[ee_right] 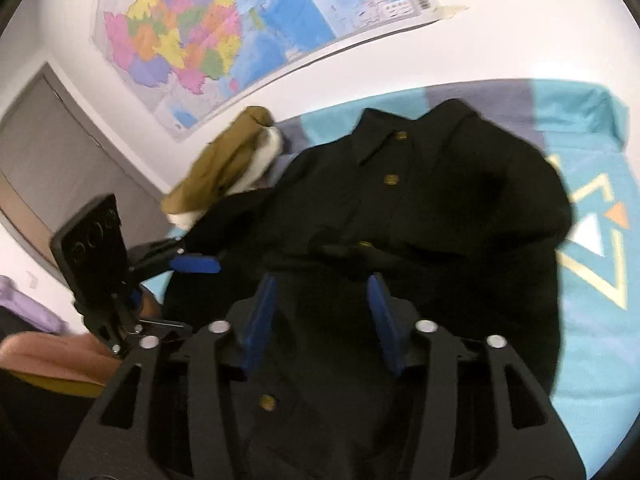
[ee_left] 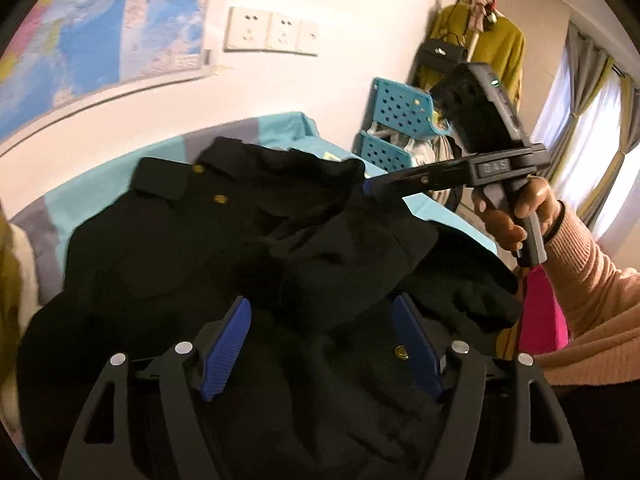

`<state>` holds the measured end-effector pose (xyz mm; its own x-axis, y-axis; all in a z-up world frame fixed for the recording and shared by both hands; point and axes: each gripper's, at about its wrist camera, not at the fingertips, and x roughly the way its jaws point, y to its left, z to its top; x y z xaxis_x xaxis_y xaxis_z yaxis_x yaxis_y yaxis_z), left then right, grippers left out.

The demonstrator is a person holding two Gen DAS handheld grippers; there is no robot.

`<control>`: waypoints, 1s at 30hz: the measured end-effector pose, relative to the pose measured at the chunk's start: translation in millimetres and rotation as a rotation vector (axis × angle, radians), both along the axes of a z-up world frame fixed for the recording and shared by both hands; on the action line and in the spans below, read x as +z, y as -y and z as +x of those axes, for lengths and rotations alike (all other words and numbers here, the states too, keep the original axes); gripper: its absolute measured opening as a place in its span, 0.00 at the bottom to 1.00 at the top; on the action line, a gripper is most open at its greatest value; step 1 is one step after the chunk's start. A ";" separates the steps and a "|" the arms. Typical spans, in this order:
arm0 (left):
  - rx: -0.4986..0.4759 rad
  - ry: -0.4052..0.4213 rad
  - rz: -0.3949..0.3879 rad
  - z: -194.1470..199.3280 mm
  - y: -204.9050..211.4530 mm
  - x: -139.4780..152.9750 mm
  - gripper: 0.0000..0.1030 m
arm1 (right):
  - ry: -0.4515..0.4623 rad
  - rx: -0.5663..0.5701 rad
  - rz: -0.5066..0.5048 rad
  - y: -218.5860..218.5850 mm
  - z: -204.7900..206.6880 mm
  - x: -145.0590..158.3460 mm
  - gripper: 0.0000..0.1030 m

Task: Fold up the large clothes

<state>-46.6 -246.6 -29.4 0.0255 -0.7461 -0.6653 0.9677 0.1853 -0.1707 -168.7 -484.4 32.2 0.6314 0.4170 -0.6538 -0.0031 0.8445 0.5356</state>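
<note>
Teal bedsheet [ee_right: 592, 128] under everything, map [ee_right: 224, 32] on the wall. One black coat [ee_right: 420, 200] lies on it, collar far, sleeves heaped inward. My left tongs [ee_left: 320, 344] stand apart, empty; right tongs [ee_right: 322, 316] apart too, gripping nothing. I'd pinch the hem at both corners evenly and fold towards the collar. Four brass buttons [ee_right: 391, 179] showing.

A wall map [ee_right: 224, 36] hangs above wall sockets [ee_left: 272, 32] and blue baskets [ee_left: 400, 110].

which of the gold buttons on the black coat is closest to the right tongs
The lowest gold button, low on the black coat below the right tongs; the other buttons run up toward the collar.
</note>
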 end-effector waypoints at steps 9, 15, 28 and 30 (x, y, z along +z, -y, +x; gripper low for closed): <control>0.064 -0.087 -0.026 21.1 -6.9 -4.6 0.69 | 0.058 0.176 -0.027 -48.3 -30.4 6.6 0.04; 0.181 -0.065 -0.110 37.2 -54.8 22.4 0.69 | 0.185 0.354 -0.070 -118.7 -14.3 46.0 0.06; 0.172 -0.094 -0.094 33.8 -56.9 6.6 0.70 | -0.060 -0.189 0.035 16.2 -50.4 -36.6 0.40; 0.163 -0.099 -0.095 31.9 -56.2 5.1 0.70 | 0.000 -0.107 0.056 -3.1 -49.1 -31.5 0.36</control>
<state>-14.7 -190.4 -24.3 0.0893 -0.7968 -0.5976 0.9039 0.3168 -0.2874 -217.8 -481.3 0.7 0.6743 0.3830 -0.6314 0.0859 0.8085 0.5822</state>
